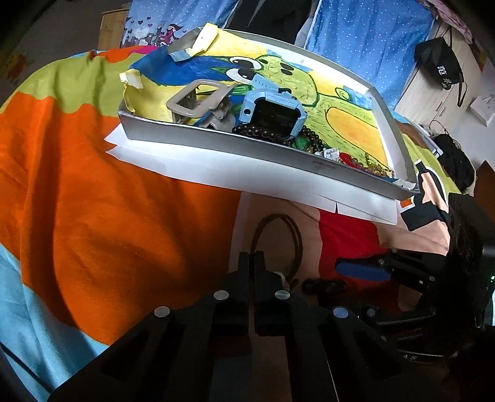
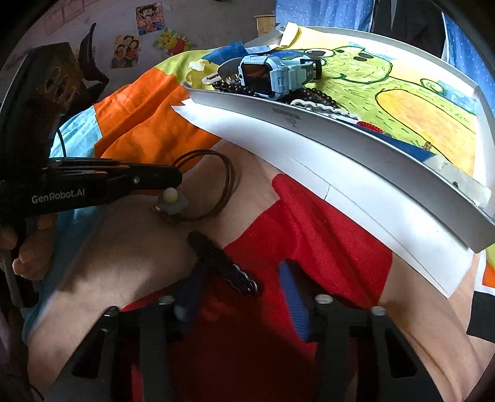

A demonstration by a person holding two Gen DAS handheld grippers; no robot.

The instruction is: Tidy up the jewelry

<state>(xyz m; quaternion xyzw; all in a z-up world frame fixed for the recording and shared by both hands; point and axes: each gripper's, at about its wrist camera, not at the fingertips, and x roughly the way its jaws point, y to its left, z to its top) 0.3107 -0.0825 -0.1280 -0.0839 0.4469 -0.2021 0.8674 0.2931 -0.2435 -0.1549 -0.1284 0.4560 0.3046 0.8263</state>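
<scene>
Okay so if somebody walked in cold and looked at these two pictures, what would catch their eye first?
Probably the grey tray lined with a bright green-and-yellow cartoon drawing, propped on white paper at the top of both views. Piled near its front wall sit a light-blue watch, a beige hair claw clip and dark beads. Below it, on the orange-and-red bedspread, the left gripper pinches a brown cord loop.

We see a bedspread in orange, lime and pale-blue patches (image 1: pixel 92 173) underneath, blue white-dotted curtains (image 1: pixel 368 34) behind, a pale wooden cabinet (image 1: pixel 433 102) with a black bag (image 1: pixel 439 65) on it, and cartoon stickers (image 2: pixel 148 18) on a grey wall (image 2: pixel 210 21)
</scene>
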